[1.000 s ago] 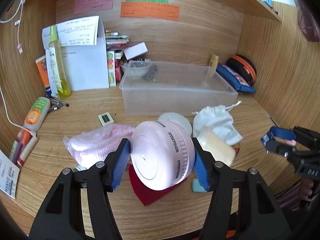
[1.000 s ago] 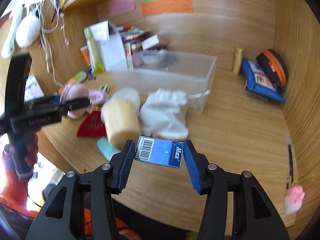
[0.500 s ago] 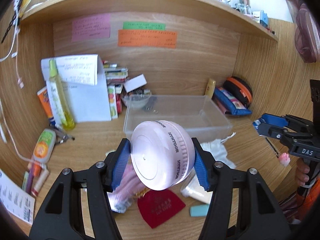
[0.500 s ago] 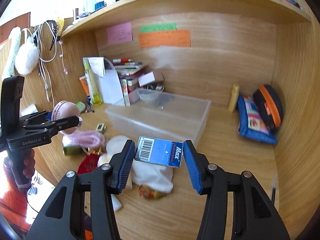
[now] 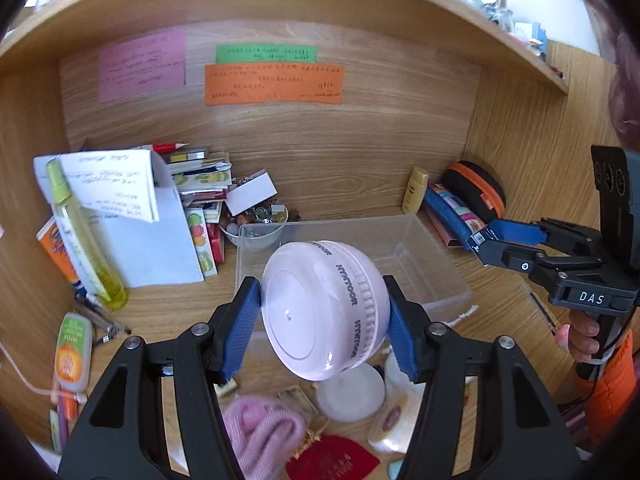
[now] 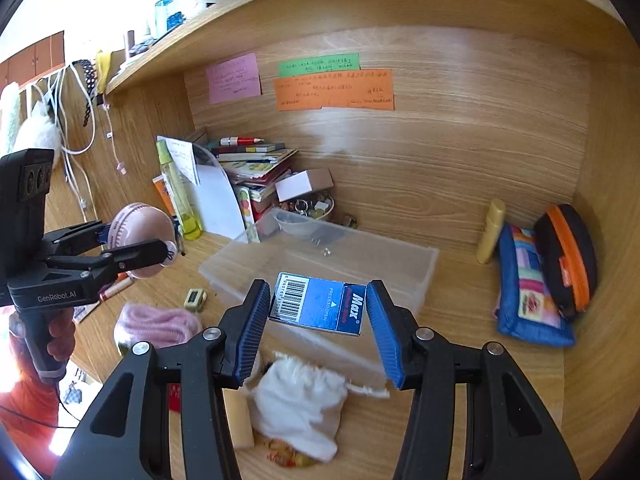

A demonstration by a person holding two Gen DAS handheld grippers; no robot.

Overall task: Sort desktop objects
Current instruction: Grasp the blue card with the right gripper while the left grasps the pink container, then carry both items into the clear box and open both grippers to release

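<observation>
The left gripper (image 5: pixel 324 328) has its fingers (image 5: pixel 236 332) pinching a round pink case (image 5: pixel 320 312) by its two sides, held in the air with the clear plastic bin (image 5: pixel 424 272) just beyond the fingertips. Below those fingers on the bench (image 5: pixel 168 312) lie a pink knitted cloth (image 5: pixel 264 428), a white round lid (image 5: pixel 352 396) and a red pouch (image 5: pixel 332 460). Further right, the right gripper (image 6: pixel 318 320) has its fingers (image 6: pixel 384 332) clamped on a small blue Max box (image 6: pixel 320 304), barcode side up, held in the air over the near wall of the bin. A white drawstring bag (image 6: pixel 300 400) lies on the bench under these fingers, and a blue patterned pouch (image 6: pixel 528 288) rests well off to their right.
</observation>
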